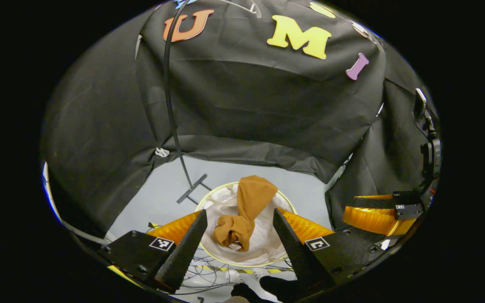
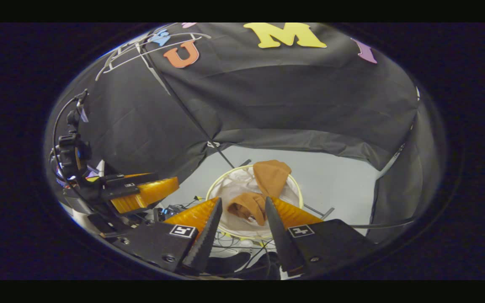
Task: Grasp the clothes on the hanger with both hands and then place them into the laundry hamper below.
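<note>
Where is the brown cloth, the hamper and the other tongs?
Cloth (image 1: 249, 210): left gripper view, middle fold.
Hamper (image 1: 286, 200): left gripper view, right rim.
Right tongs (image 1: 377, 214): left gripper view, finger side.

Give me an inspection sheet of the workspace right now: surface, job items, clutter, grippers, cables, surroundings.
Surface: pale grey floor.
Job's things: brown garment draped over the rim into the white-lined laundry hamper; bare hanger up high.
Clutter: nothing seen.
Grippers: left gripper open, holding nothing; right gripper open, holding nothing; both above the hamper.
Cables: loose tangle on the floor beside the hamper.
Surroundings: black cloth wall; thin black stand pole.
</note>
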